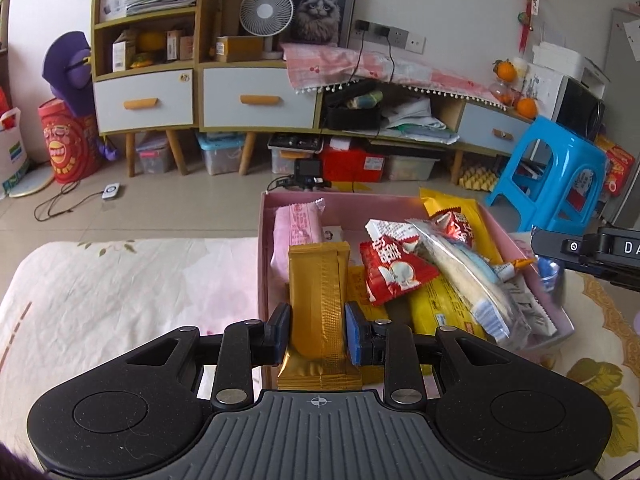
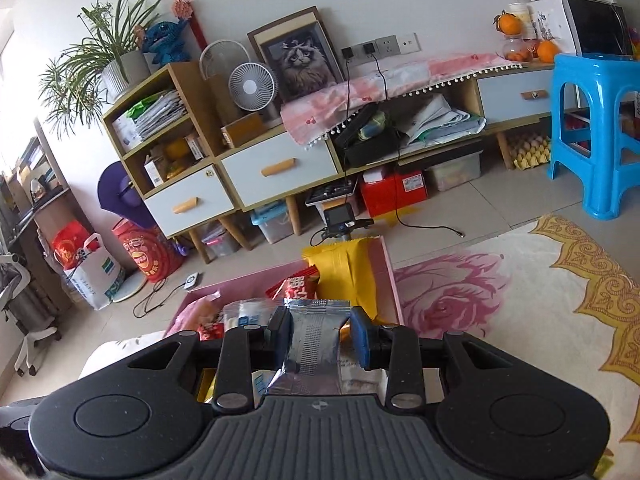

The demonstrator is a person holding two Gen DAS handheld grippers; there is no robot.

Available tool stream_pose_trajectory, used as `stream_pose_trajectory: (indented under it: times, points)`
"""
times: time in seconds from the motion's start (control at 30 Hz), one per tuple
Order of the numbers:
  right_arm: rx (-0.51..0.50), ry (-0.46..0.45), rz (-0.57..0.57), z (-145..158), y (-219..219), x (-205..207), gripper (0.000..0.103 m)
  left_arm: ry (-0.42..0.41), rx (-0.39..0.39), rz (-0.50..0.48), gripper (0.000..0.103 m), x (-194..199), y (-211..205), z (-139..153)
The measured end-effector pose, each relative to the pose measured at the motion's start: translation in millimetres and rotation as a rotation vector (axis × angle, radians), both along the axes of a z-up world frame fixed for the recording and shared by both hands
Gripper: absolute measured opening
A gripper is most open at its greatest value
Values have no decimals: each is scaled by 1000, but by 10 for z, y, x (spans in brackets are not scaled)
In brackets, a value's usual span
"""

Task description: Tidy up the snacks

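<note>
Gold-foil packet (image 1: 318, 312) being gripped upright by left tool (image 1: 318, 336), over near edge of pink box (image 1: 264, 248). Right tool (image 2: 320, 338) clamping silver packet (image 2: 310, 344) above same box, likely both being sorted among snacks piled inside.

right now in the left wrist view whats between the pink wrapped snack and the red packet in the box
The gold packet, held upright in the left gripper, stands between the pink snack and red packet.

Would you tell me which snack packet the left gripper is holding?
The gold packet, pinched upright in the left gripper over the pink box; the red, yellow and pink ones lie loose inside.
</note>
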State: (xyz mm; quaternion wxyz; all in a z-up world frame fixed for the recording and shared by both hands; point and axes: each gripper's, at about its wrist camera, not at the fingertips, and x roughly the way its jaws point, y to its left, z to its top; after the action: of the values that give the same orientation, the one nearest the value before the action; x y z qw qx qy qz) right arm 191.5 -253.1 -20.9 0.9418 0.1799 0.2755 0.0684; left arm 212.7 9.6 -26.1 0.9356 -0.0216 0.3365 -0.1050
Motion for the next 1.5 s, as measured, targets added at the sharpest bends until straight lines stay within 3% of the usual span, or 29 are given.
stream_pose_trajectory:
  times: [0.17,0.3,0.43,0.53,0.67,0.9,1.1,1.5]
  points:
    - [1,7,-4,-15,-18,89,23,-8,23,-17,31,73,-16,-16]
    - [2,10,-11,-9,-17,111,29,-7,24,-38,34,81,-19,1]
    - [4,3,-9,39,-50,79,51,-15,43,-49,71,48,-27,22]
    - [-3,6,-14,93,-68,37,60,-18,37,-60,77,-14,-22,40]
    - [-35,11,-26,159,-78,-74,82,-11,36,-66,89,-139,-15,52]
    - [-159,37,-13,165,-54,-354,89,72,17,-54,95,-392,65,48]
    - [-189,72,-7,165,7,-595,92,96,11,-18,96,-661,129,114]
    - [-334,122,5,428,376,-1109,95,147,65,38,101,-1204,145,443]
